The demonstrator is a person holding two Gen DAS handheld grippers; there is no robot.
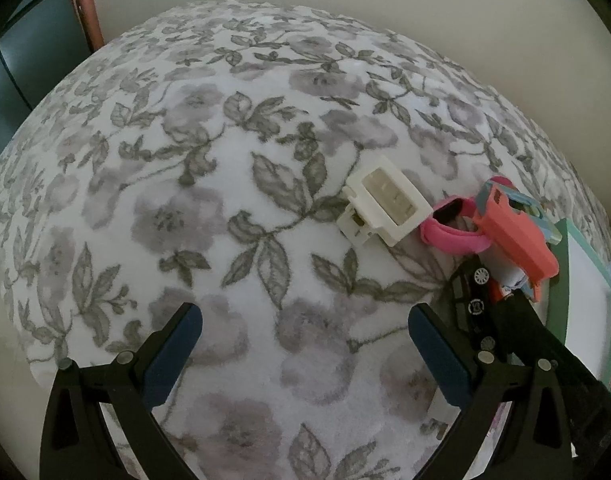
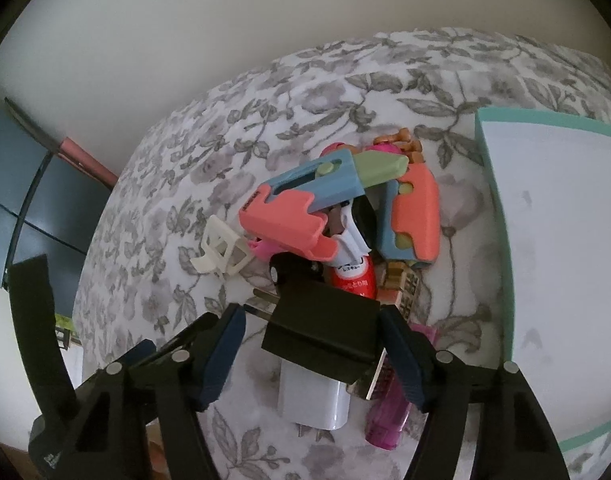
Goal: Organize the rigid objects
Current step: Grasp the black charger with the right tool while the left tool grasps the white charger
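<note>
With its fingers [image 2: 233,344] part-open astride the black plug adapter [image 2: 321,328], the right gripper [image 2: 311,354] needed a square squeeze, while the left gripper [image 1: 305,352] hung wide and empty.

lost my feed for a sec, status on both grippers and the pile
Left gripper open, over bare blanket. Right gripper open around black plug, fingers not pressing. White charger and pink lighter crowd beneath.
</note>
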